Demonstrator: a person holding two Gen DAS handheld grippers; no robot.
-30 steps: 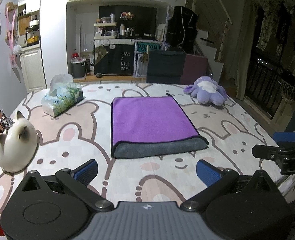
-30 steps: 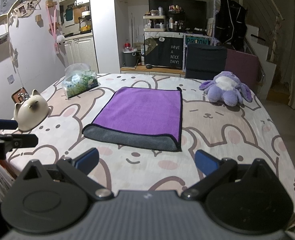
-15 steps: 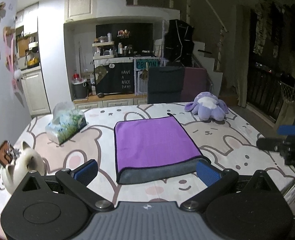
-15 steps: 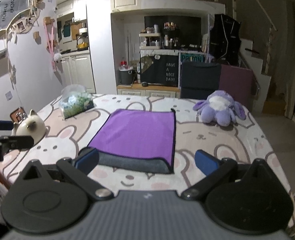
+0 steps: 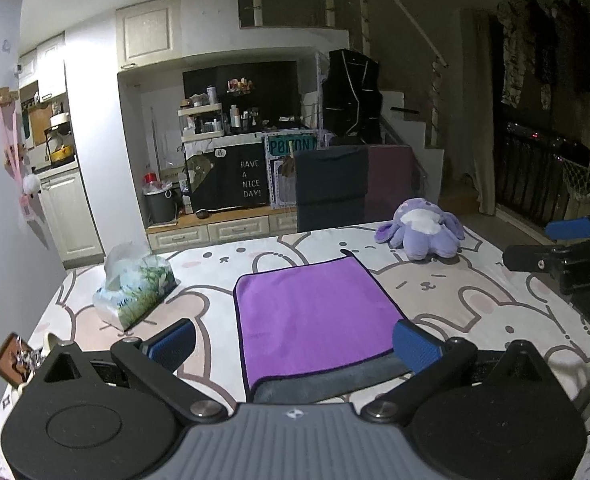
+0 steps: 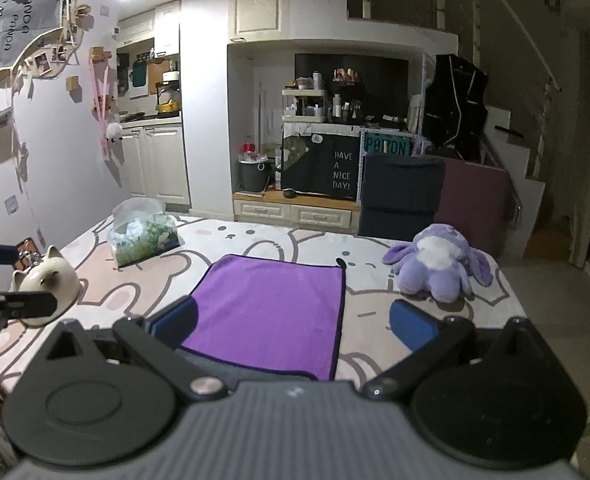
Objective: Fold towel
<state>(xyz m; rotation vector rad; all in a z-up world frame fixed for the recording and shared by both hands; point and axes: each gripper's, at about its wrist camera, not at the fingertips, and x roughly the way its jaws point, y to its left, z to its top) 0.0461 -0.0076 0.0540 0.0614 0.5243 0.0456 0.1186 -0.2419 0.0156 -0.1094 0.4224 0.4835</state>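
Purple towel (image 5: pixel 315 312) folded into flat rectangle, dark-trimmed, plush grey underside shown at near edge; laid mid-table on bunny-print cloth (image 5: pixel 475 300). Left gripper (image 5: pixel 295 342) and right gripper (image 6: pixel 291 322) both spread wide, blue pads (image 5: pixel 413 346) empty, held above towel's near edge. Cat-shaped ceramic jar (image 6: pixel 49 282) seen whole only in right view, left of towel. Crinkly tissue pack (image 5: pixel 137 290) far-left of towel; fuzzy purple plush toy (image 6: pixel 439 268) far-right.
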